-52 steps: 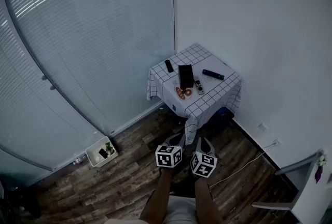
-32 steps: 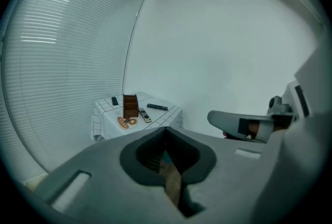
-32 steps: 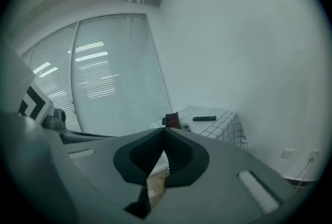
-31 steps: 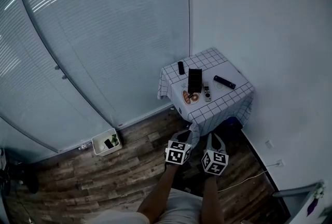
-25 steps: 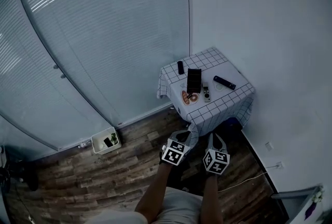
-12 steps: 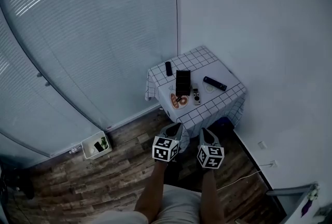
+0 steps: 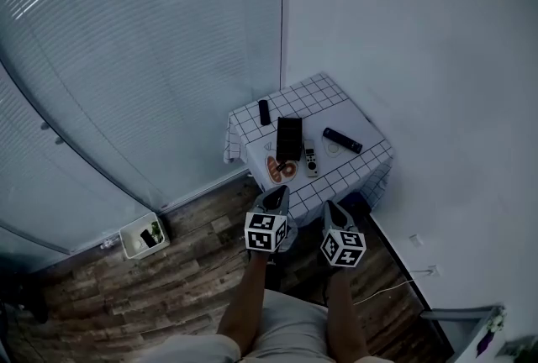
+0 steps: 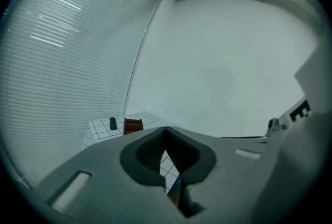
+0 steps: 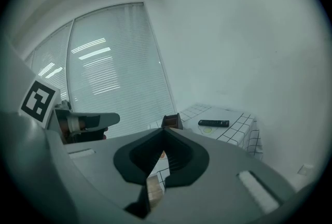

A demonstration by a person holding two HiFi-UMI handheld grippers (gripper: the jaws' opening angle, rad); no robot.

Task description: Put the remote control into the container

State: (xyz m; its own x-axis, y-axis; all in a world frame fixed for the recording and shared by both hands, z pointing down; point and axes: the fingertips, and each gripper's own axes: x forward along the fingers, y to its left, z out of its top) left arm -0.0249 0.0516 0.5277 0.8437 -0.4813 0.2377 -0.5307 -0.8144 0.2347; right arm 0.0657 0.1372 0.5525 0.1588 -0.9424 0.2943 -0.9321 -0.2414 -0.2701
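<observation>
A small table with a checked cloth (image 7: 353, 164) stands in the corner. On it lie a long black remote (image 7: 342, 140), a grey remote (image 7: 309, 158) and a short black remote (image 7: 265, 112). A dark upright container (image 7: 288, 139) stands between them, with an orange-patterned item (image 7: 279, 170) in front of it. My left gripper (image 7: 276, 193) and right gripper (image 7: 331, 207) hang over the floor just short of the table's near edge, both shut and empty. The right gripper view shows the black remote (image 9: 213, 123) and the container (image 9: 171, 121). The left gripper view shows the container (image 8: 133, 125).
Window blinds (image 7: 143, 59) fill the left side and a white wall (image 7: 420, 59) the right. A white bin (image 7: 141, 236) with small items stands on the wooden floor at the left. A cable (image 7: 395, 286) runs along the floor at the right.
Both grippers have moved forward toward the table, and the left one has rolled a little. The table now lies closer to the grippers in the head view.
</observation>
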